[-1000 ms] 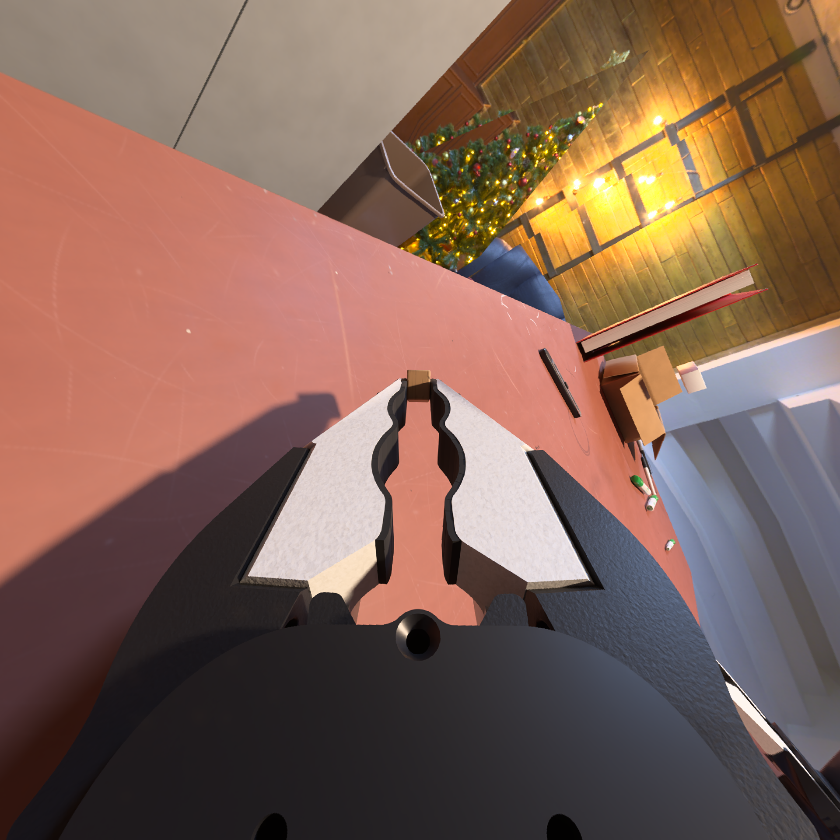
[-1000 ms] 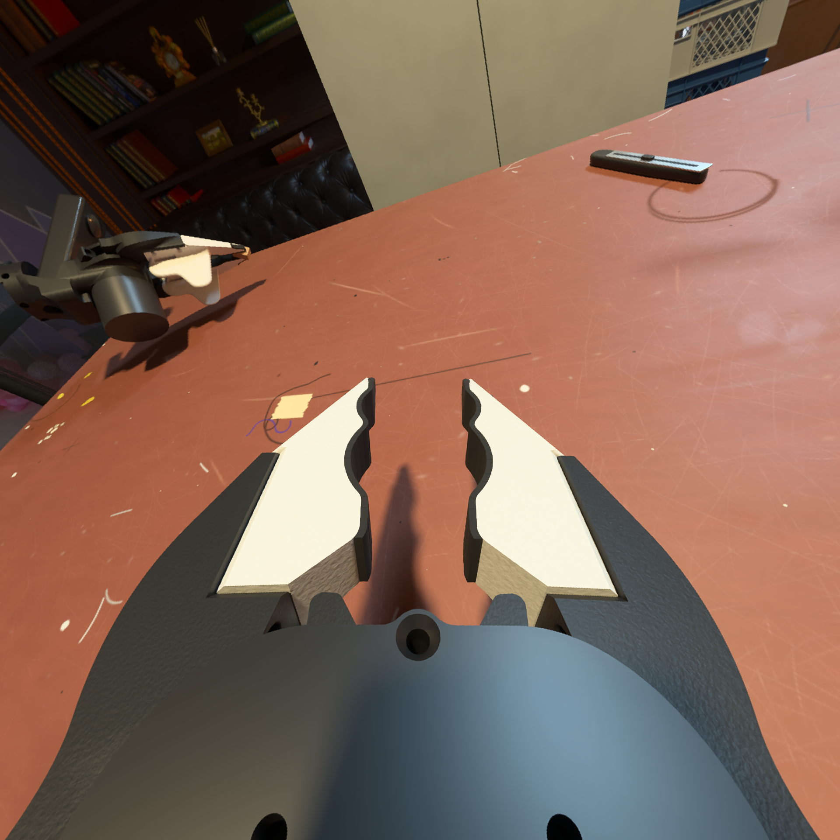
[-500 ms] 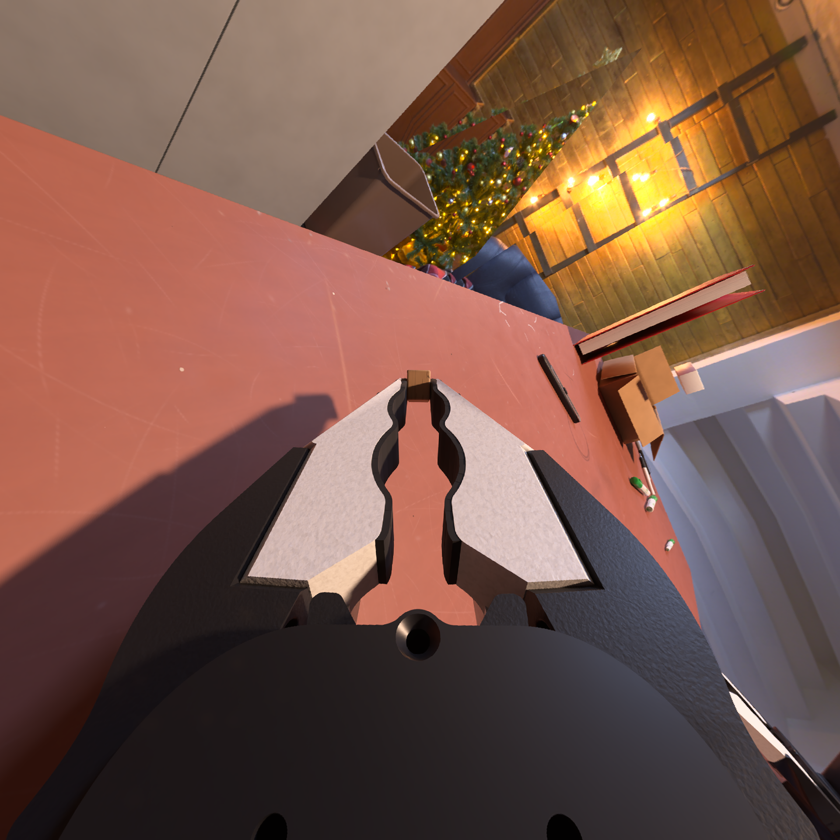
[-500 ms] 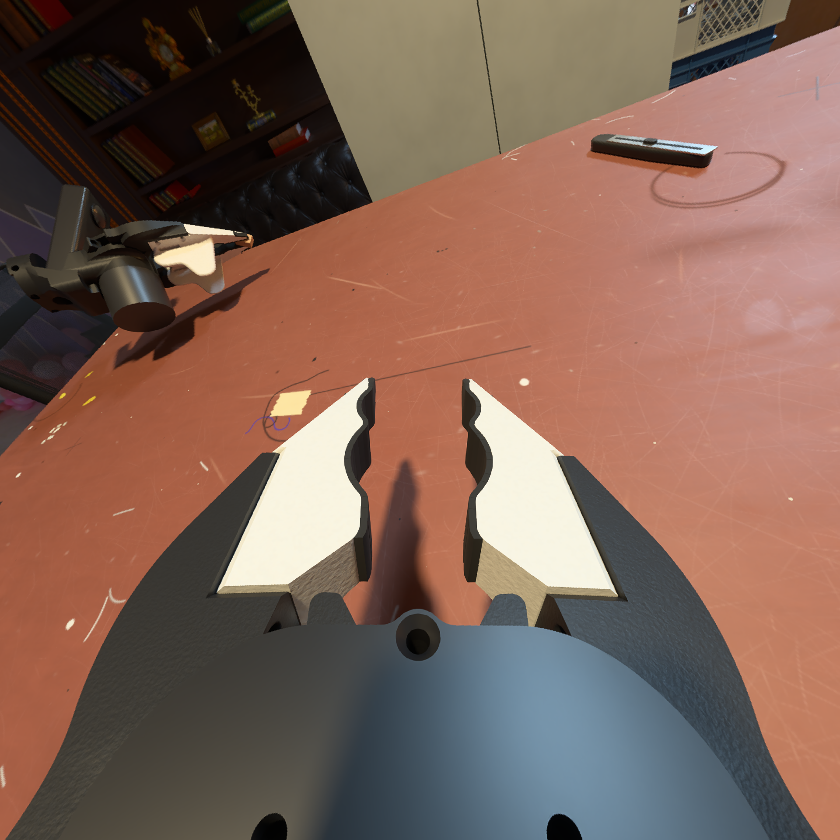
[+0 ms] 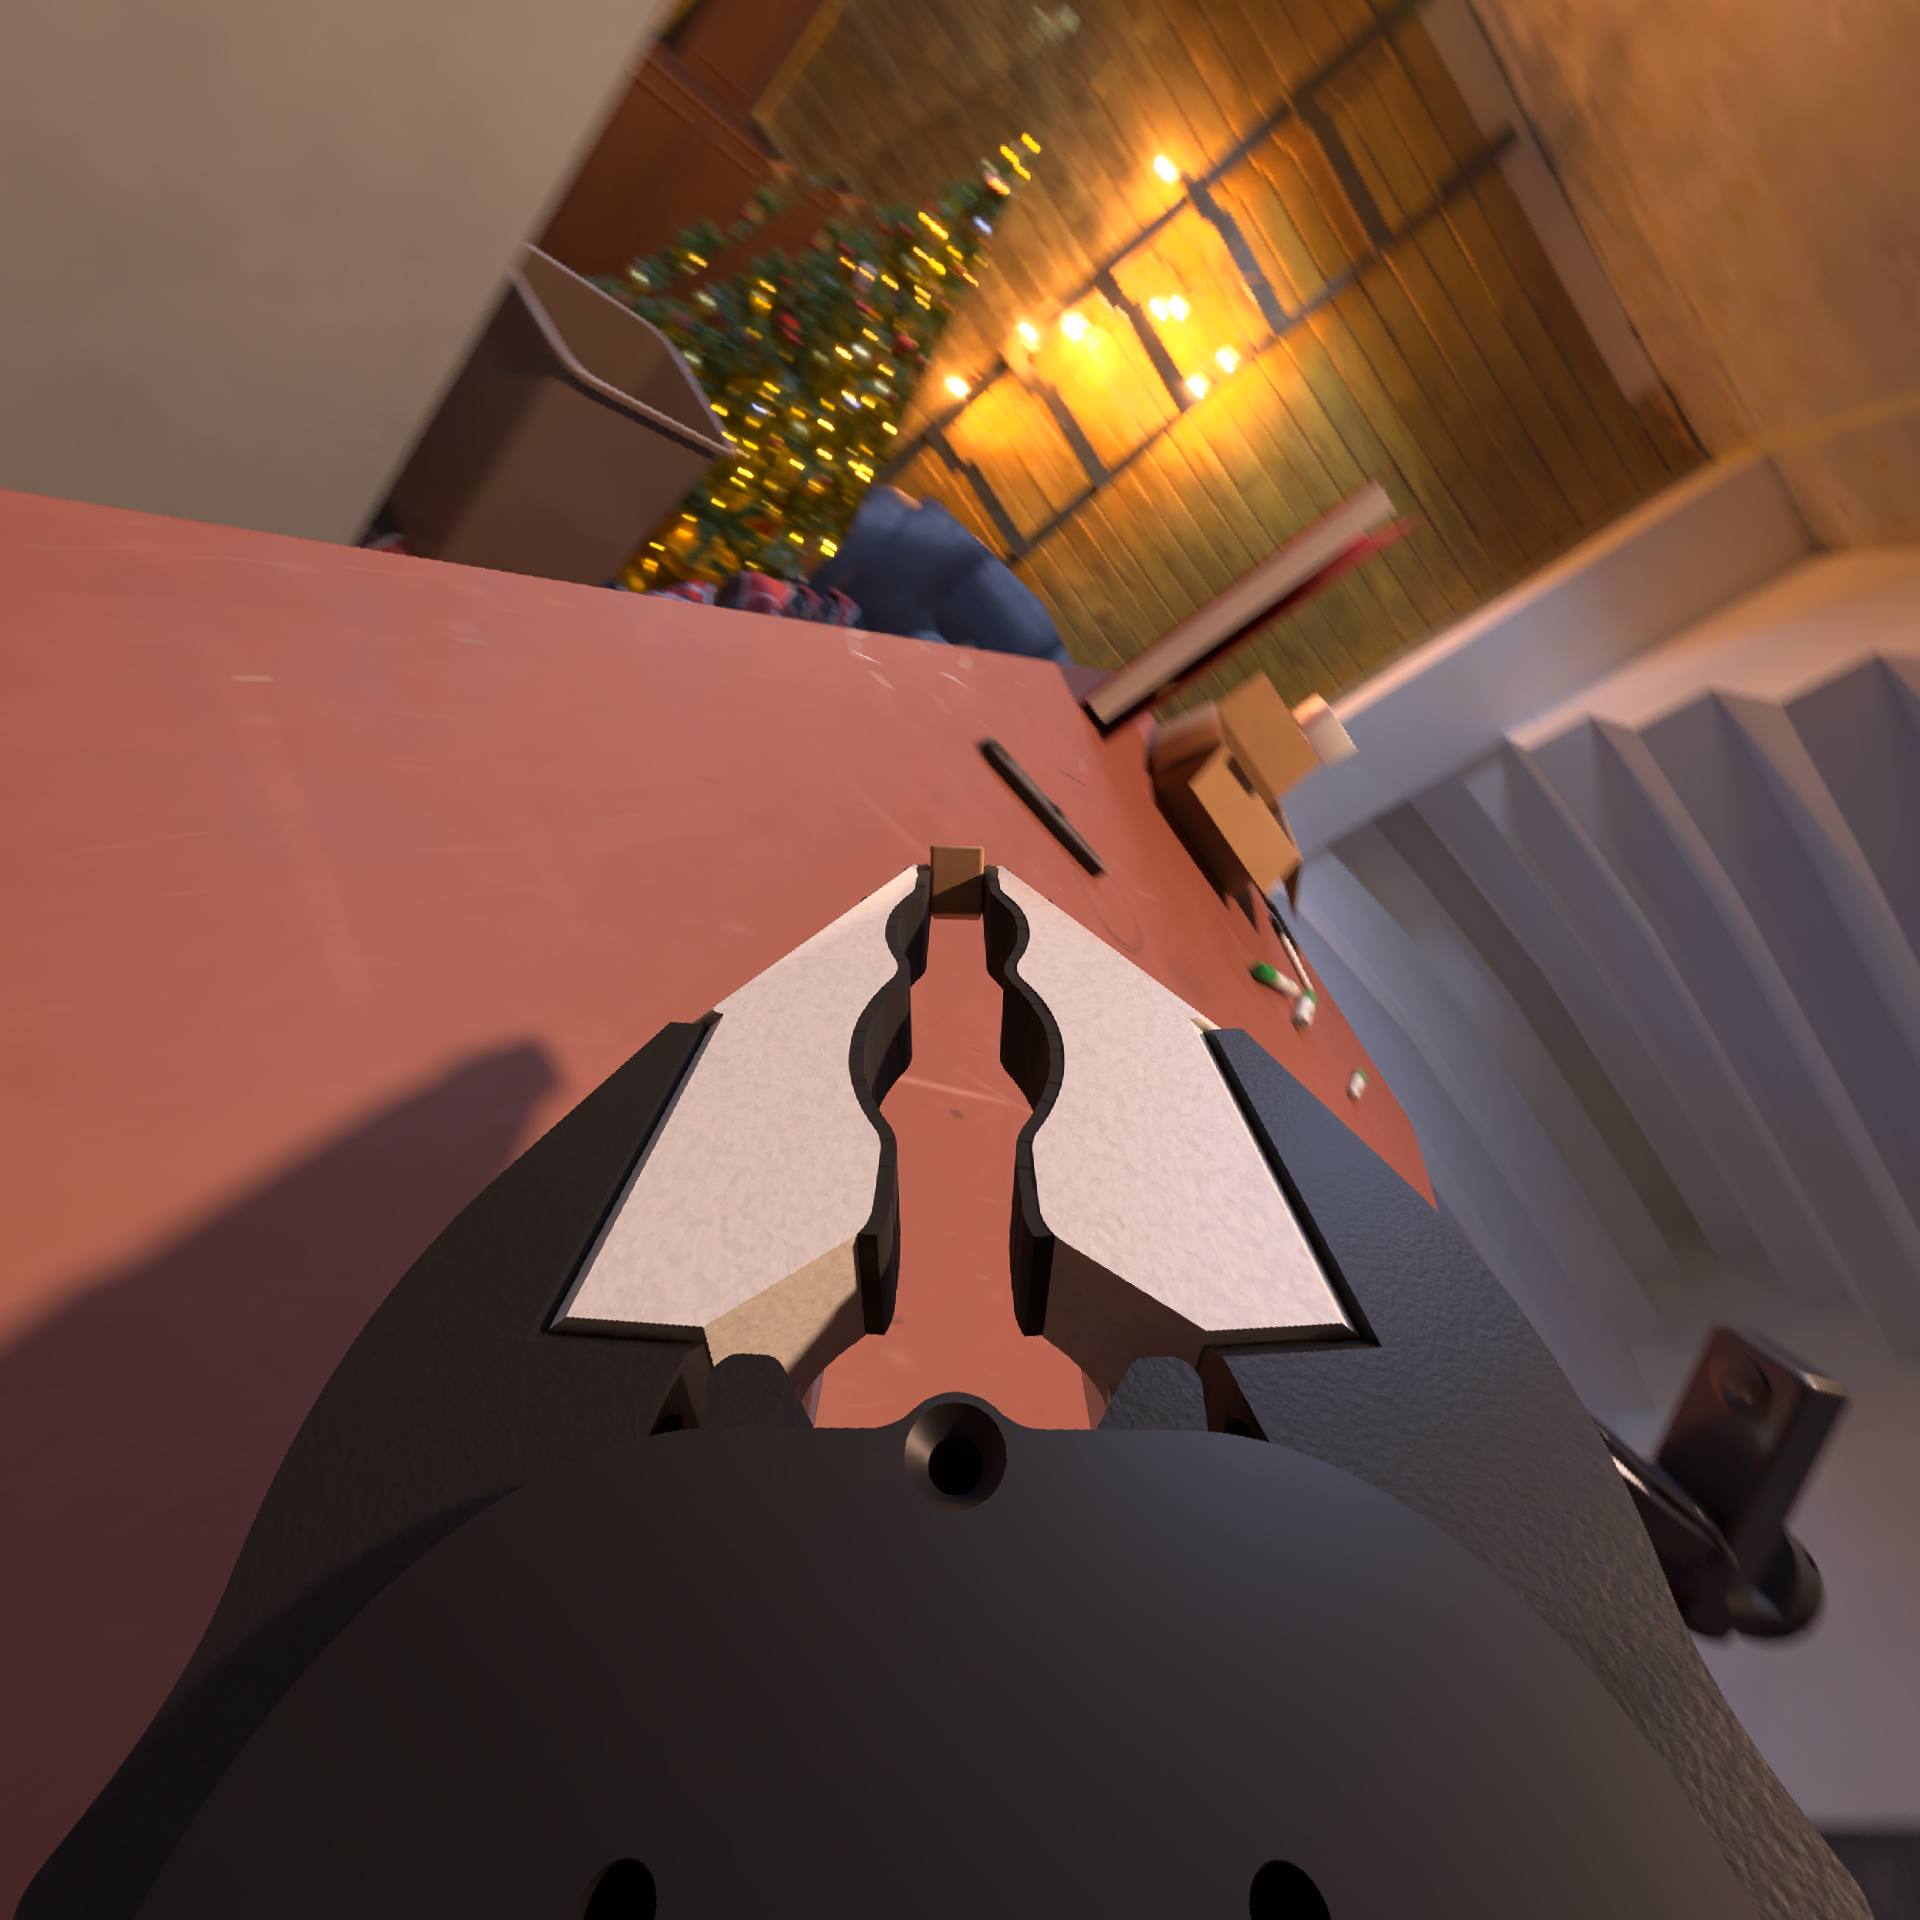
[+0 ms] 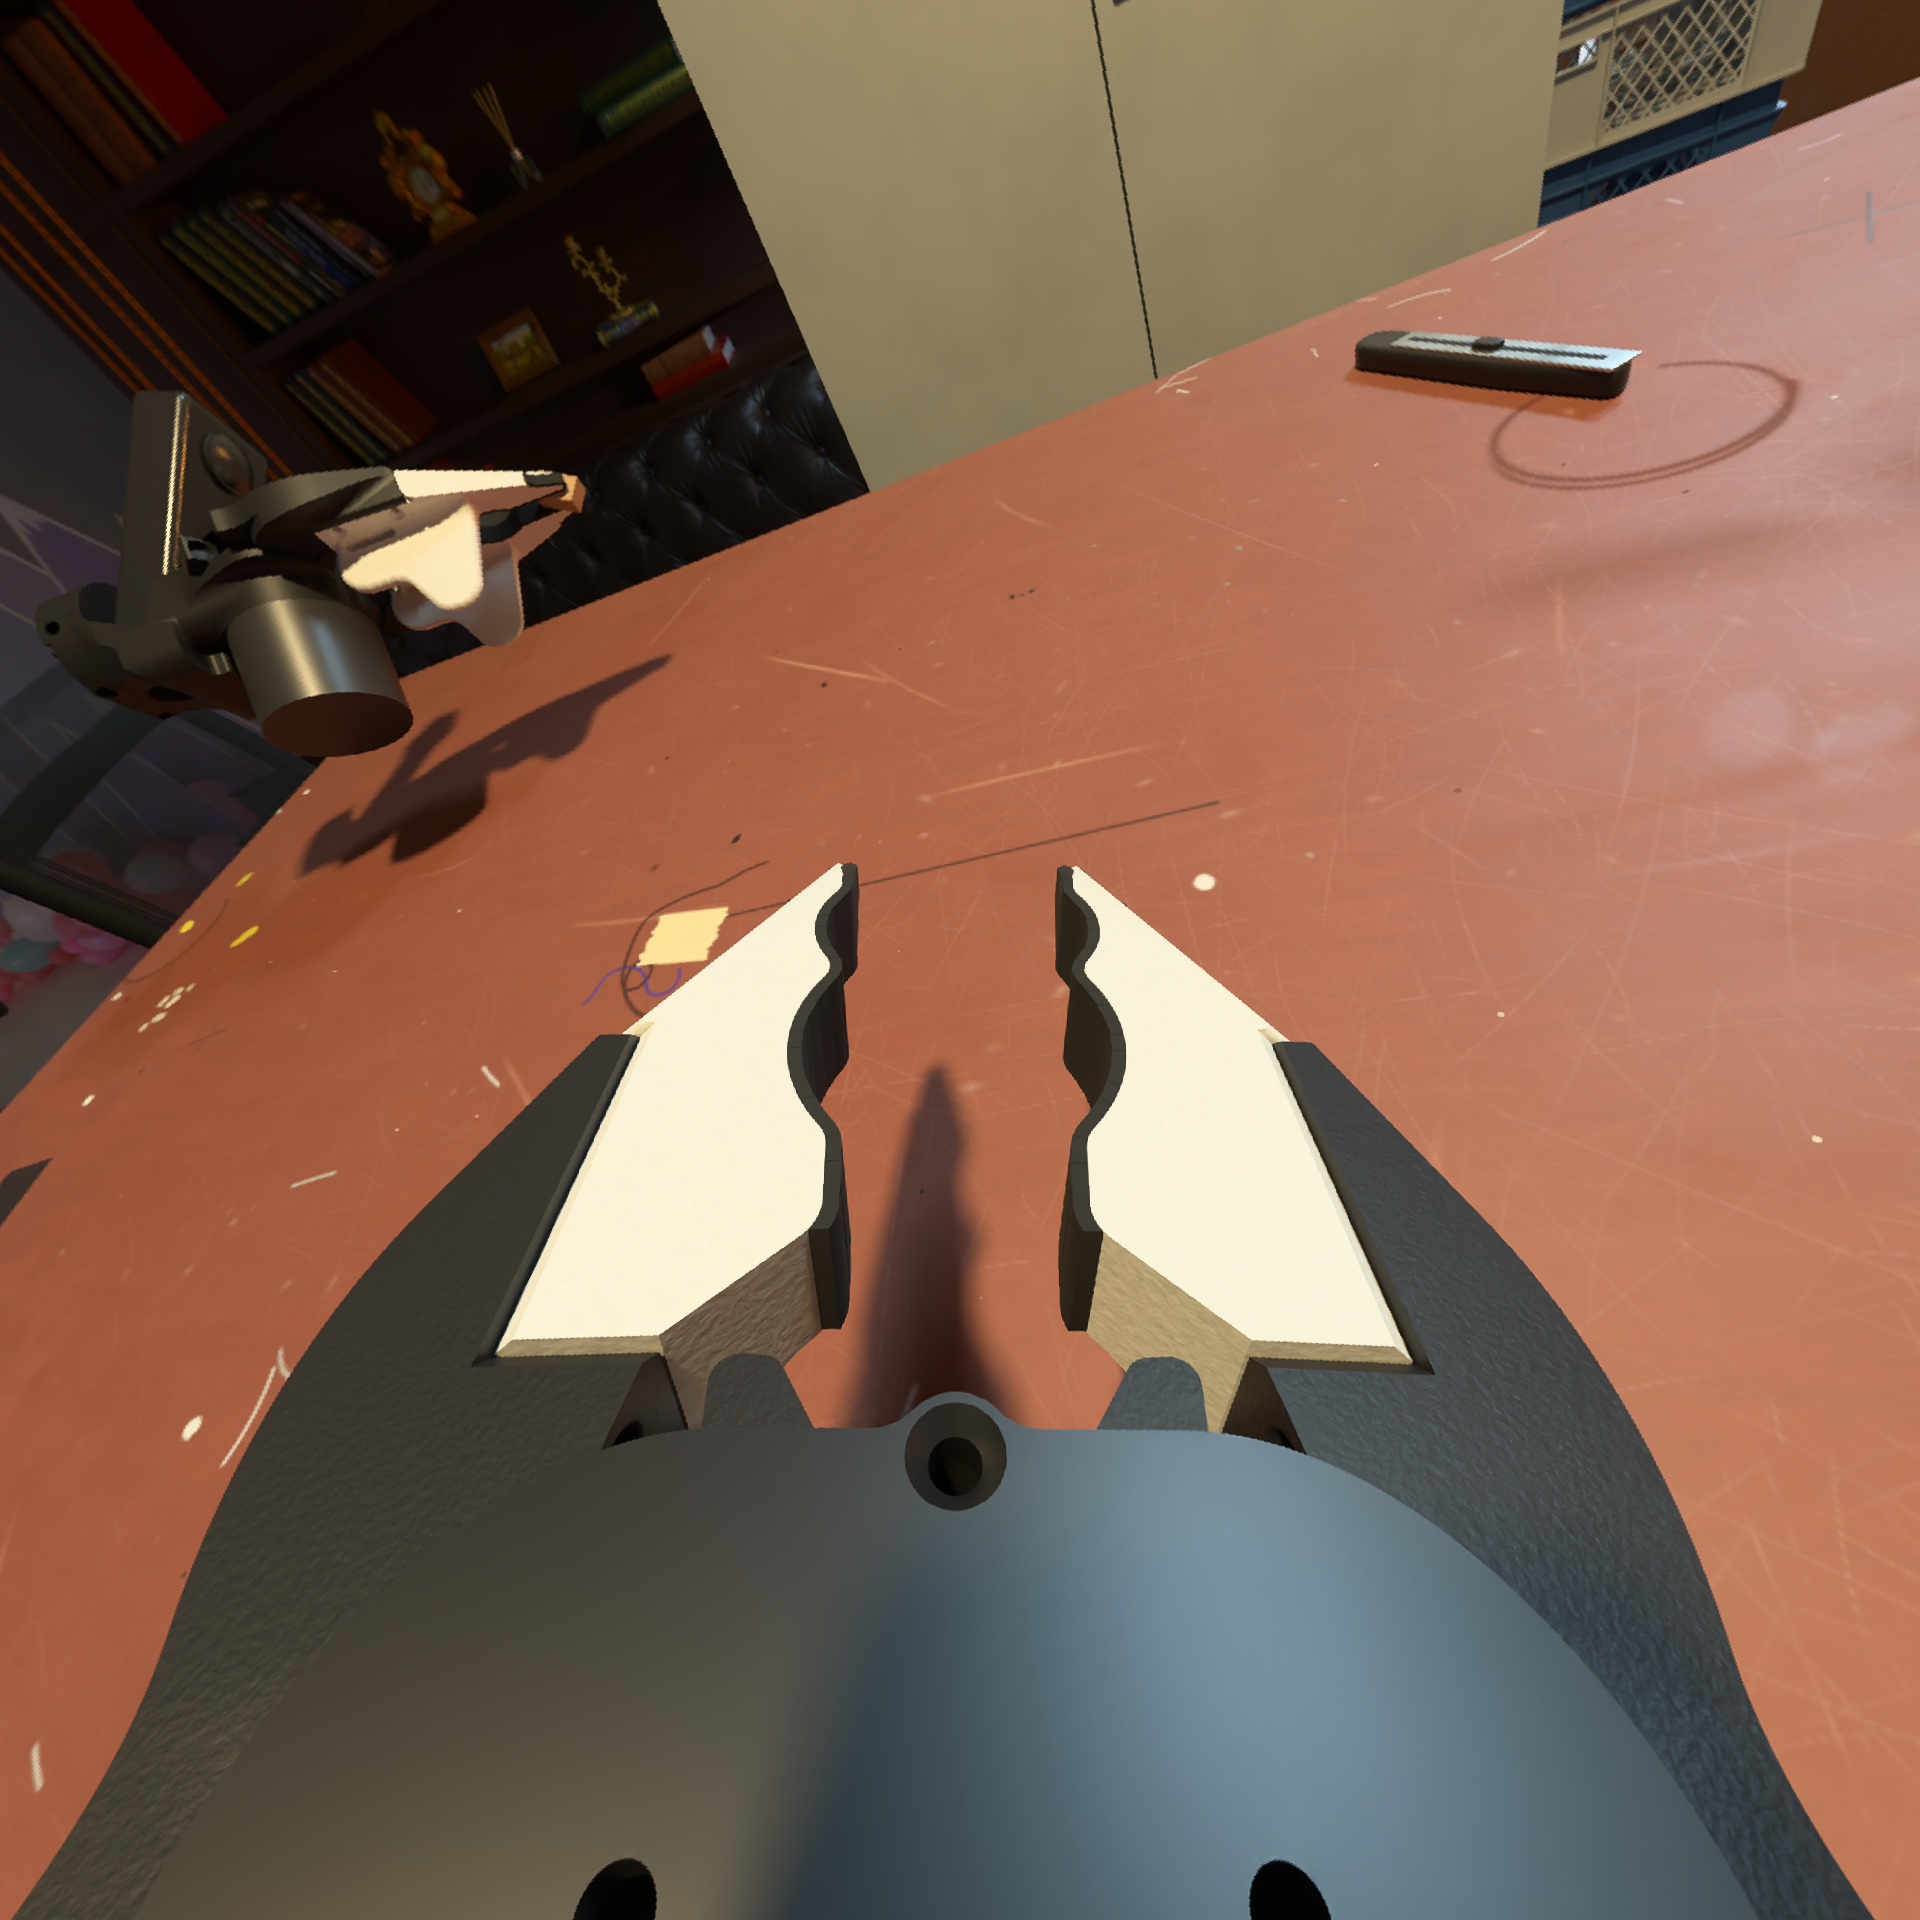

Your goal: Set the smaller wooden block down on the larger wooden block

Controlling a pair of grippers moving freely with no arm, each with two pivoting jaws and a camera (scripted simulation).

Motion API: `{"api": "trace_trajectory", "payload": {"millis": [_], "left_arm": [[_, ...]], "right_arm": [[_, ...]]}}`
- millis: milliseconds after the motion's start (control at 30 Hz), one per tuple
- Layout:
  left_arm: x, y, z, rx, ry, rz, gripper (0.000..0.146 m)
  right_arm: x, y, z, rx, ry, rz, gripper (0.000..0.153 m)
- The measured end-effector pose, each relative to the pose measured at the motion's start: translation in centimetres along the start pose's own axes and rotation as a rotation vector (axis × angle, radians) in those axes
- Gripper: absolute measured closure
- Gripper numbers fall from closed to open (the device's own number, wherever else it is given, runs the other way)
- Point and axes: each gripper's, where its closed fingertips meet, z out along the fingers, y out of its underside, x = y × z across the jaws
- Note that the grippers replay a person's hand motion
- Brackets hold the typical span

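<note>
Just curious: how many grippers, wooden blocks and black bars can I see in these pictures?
Two-finger grippers: 2, the left gripper and the right gripper
Small brown wooden block, in the left gripper's jaws: 1
Flat black bar: 1
Total: 4

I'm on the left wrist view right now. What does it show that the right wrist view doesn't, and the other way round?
Only the left wrist view: the small wooden block up close, pinched at the left gripper tips; a lit Christmas tree and cardboard boxes beyond the table edge.

Only the right wrist view: the right gripper, open and empty; a yellow paper scrap; bookshelves.

Both: the red table, the black utility knife, the left gripper. Neither shows a larger block.
</note>
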Motion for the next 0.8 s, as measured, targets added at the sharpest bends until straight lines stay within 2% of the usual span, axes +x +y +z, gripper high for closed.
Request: {"api": "trace_trajectory", "payload": {"millis": [133, 300, 467, 633, 800], "left_arm": [[6.7, 3.2, 2.0, -0.114, 0.144, 0.095, 0.137], [15.9, 9.7, 3.6, -0.276, 0.327, 0.173, 0.137], [24.1, 17.3, 4.9, -0.422, 0.488, 0.140, 0.137], [28.9, 23.6, 7.4, -0.526, 0.524, 0.099, 0.137], [31.5, 27.8, 10.9, -0.591, 0.487, 0.151, 0.137]], "right_arm": [[-0.2, -0.3, -0.6, 0.034, -0.024, 0.013, 0.115], [0.0, -0.2, -2.5, 0.056, -0.052, 0.021, 0.114], [2.2, 0.0, -5.6, 0.037, -0.013, -0.043, 0.113], [4.4, -0.3, -9.2, 0.085, -0.018, -0.017, 0.113], [6.0, -0.8, -12.0, 0.150, -0.054, 0.071, 0.113]]}}
